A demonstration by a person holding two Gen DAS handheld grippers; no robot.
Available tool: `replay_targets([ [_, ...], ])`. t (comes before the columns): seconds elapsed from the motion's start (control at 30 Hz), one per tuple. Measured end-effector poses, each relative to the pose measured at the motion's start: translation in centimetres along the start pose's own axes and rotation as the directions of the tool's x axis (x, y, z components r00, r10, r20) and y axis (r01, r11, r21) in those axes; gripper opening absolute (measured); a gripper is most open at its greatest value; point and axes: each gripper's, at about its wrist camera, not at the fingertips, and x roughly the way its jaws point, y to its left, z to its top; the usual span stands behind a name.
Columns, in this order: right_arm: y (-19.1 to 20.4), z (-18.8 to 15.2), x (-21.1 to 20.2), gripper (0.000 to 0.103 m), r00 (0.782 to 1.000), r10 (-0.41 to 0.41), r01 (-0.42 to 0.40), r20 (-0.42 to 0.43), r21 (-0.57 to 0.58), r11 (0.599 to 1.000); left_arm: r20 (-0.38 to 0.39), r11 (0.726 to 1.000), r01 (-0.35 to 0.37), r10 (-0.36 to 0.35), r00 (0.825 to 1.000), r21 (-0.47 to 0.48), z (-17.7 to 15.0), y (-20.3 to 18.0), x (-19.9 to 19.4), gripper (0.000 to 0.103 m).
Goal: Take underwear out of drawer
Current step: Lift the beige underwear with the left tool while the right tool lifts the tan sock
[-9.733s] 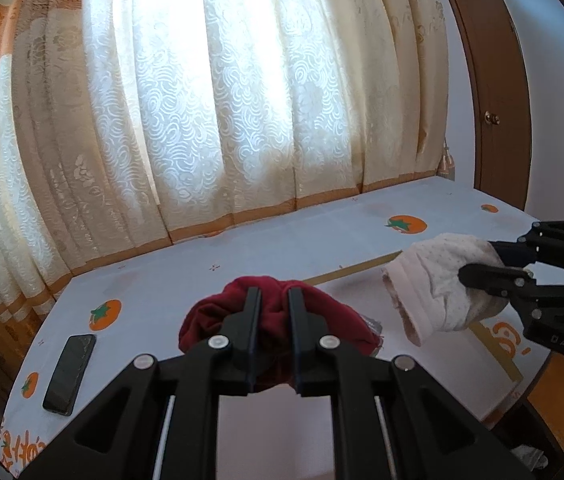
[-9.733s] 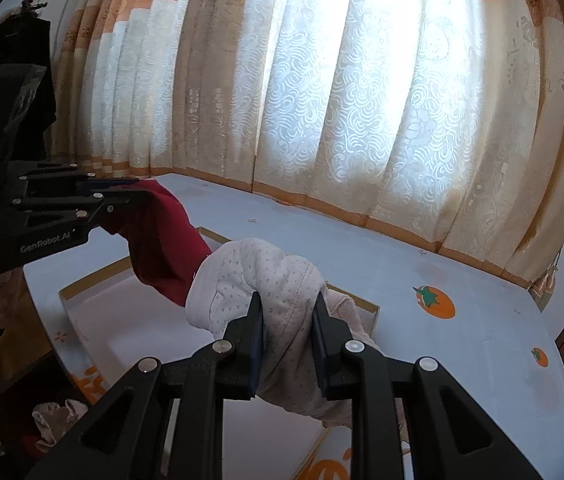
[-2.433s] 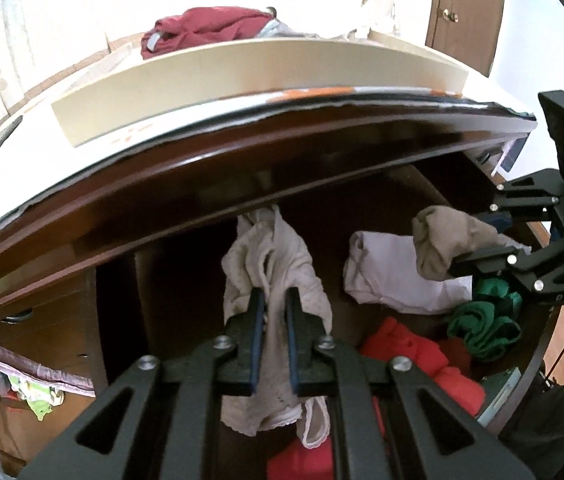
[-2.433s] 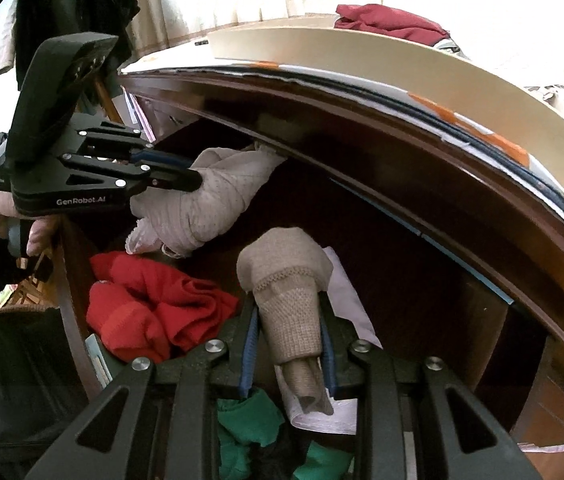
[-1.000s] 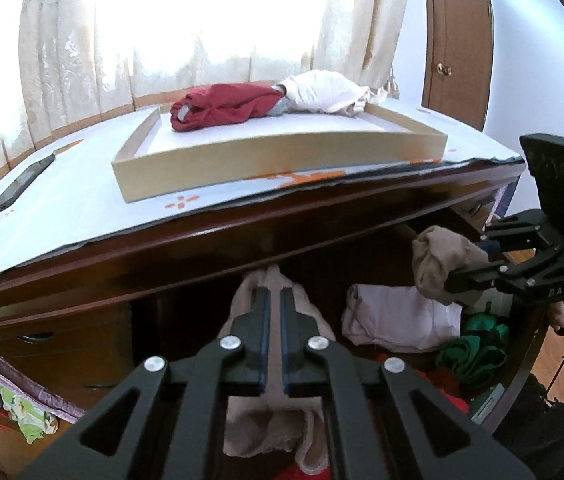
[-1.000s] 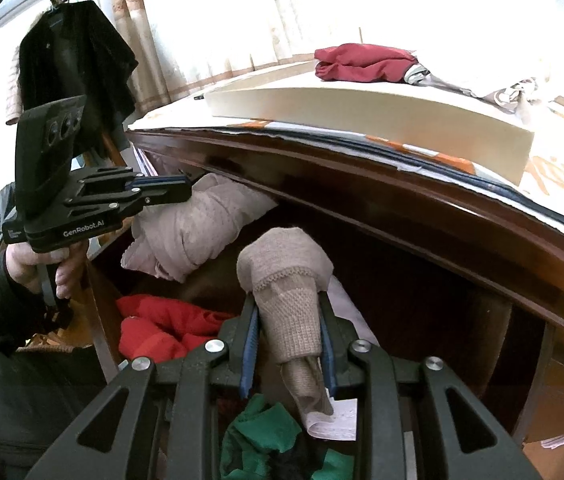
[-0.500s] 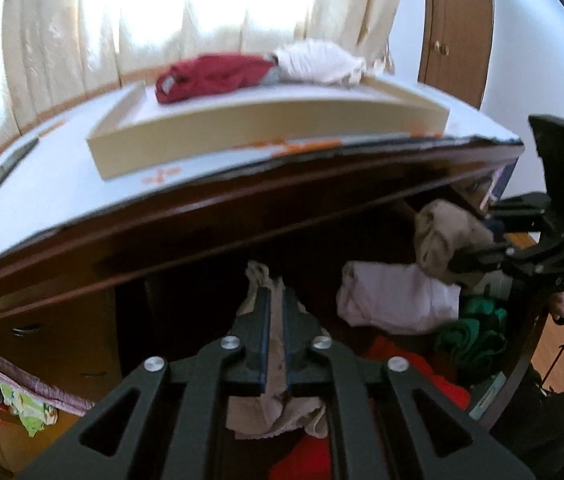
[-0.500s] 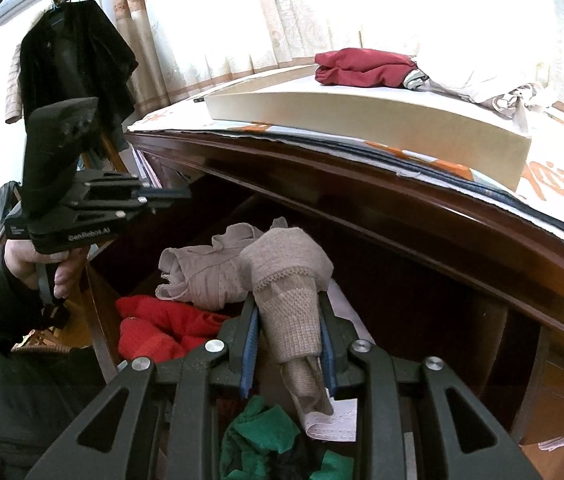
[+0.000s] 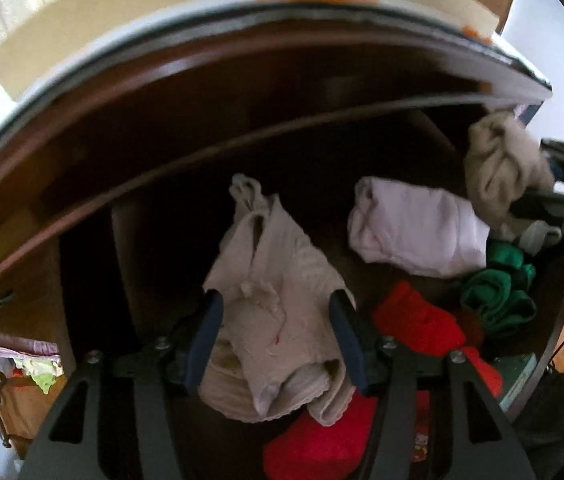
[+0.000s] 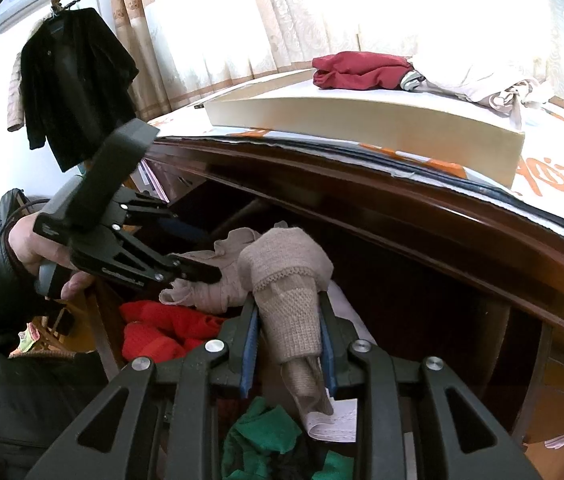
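Beige knit underwear [image 10: 290,300] was pinched between the pads of the right claw [image 10: 288,344], held above the open drawer [image 9: 322,168], presumably so it could be carried up to the cardboard tray [image 10: 362,120] on the worktop [image 10: 554,184], where a dark red garment [image 10: 358,70] and a pale one already lay. The left claw [image 9: 278,340] was opening, its blue pads standing clear on either side of a pale pink garment [image 9: 278,280] that slumped between them onto the drawer's contents; whether cloth brushed the pads was hard to judge. Lower in the left-wrist frame lay red clothes [image 9: 418,320], green ones [image 9: 498,288] and a folded white piece [image 9: 414,224]. That view was blurred, the drawer's back dark, and the tray's far side washed out by window glare.
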Motion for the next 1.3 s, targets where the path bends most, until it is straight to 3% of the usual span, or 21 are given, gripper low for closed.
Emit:
replay_targets([
  [0.03, 0.0, 0.0, 0.0, 0.028, 1.000, 0.001, -0.001, 0.003, 0.002, 1.000, -0.004, 1.000, 0.001, -0.001, 1.000, -0.001, 0.0, 0.0, 0.1, 0.039],
  [0.07, 0.0, -0.1, -0.1, 0.028, 1.000, 0.002, -0.002, 0.003, 0.002, 1.000, -0.014, 1.000, 0.011, -0.011, 1.000, 0.000, 0.0, 0.0, 0.3, 0.017],
  [0.2, 0.0, -0.1, -0.3, 0.028, 1.000, 0.001, -0.001, 0.013, 0.006, 1.000, -0.003, 0.999, 0.025, -0.025, 1.000, 0.021, -0.3, -0.5, 0.2, 0.007],
  [0.6, -0.3, -0.2, -0.4, 0.028, 1.000, 0.006, -0.006, 0.022, 0.023, 1.000, 0.127, 0.999, 0.007, -0.013, 0.992, 0.053, -1.9, -1.4, -2.2, 0.004],
  [0.83, -0.2, -0.1, -0.7, 0.028, 0.999, 0.000, 0.000, 0.036, 0.020, 1.000, 0.225, 0.999, 0.027, -0.034, 0.974, 0.036, -3.5, -0.9, -4.1, 0.004],
  [1.0, -0.1, -0.2, -1.0, 0.028, 0.999, -0.008, 0.007, 0.051, 0.018, 1.000, 0.304, 0.998, 0.062, -0.061, 0.951, 0.008, -1.6, 0.6, -5.3, 0.004],
  [1.3, 0.2, -0.3, -1.5, 0.028, 0.997, -0.022, 0.021, 0.077, 0.007, 1.000, 0.371, 0.999, 0.041, -0.044, 0.928, 0.016, -2.2, 0.1, -6.1, 0.004],
])
